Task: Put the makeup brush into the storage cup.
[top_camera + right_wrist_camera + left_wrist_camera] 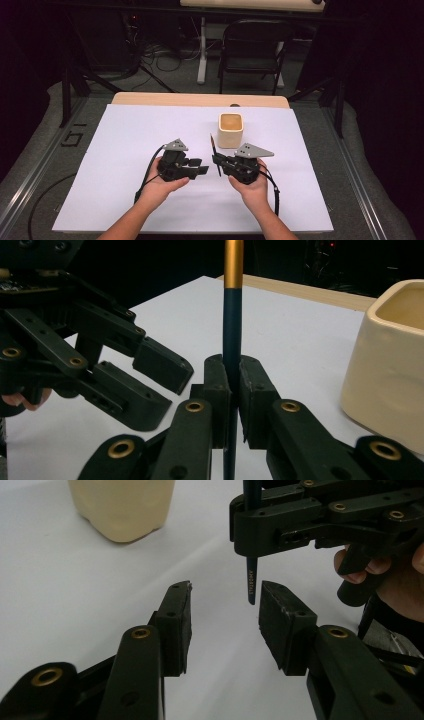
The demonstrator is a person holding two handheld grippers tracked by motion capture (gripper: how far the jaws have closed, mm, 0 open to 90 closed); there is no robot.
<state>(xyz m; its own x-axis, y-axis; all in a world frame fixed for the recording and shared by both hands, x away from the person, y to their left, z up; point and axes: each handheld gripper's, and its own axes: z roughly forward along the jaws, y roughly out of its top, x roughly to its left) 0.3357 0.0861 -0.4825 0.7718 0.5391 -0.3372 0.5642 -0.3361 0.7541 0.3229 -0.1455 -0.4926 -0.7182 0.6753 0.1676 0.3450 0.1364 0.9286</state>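
A dark blue pencil [215,152] with a gold upper part [233,305] stands nearly upright, and my right gripper [216,160] is shut on its shaft [232,365]. My left gripper [202,166] faces it from the left with its jaws open [225,592]. The pencil's lower end [251,580] hangs just beyond the left jaws' tips, nearer the right-hand pad, and touches neither pad. A cream square cup [230,130] stands upright just behind the two grippers, also seen close by in the right gripper view [395,365].
A white sheet [125,150] covers most of the wooden table [200,99]. Beyond the table's far edge stand a folding chair [252,47] and cables on the floor. A person's two hands hold the grippers near the sheet's middle.
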